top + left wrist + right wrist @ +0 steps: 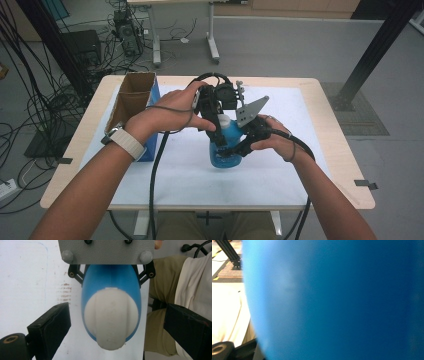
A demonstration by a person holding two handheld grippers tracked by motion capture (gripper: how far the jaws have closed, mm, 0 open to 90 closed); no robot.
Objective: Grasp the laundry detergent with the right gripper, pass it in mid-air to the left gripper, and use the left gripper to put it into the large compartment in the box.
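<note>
The blurred blue bottle [337, 300] hides the right gripper's jaws.

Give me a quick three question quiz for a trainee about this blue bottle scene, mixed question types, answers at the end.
1. True or false: the left gripper is shut on the white cap of the blue bottle.
2. Multiple choice: where does the open cardboard box stand? A) left part of the table, B) right part, C) on the floor.
3. Fill in: the bottle body sits against the ____ gripper, very close to its camera.

Key: 1 false, its jaws stand apart on either side of the cap; 2 A; 3 right.
</note>
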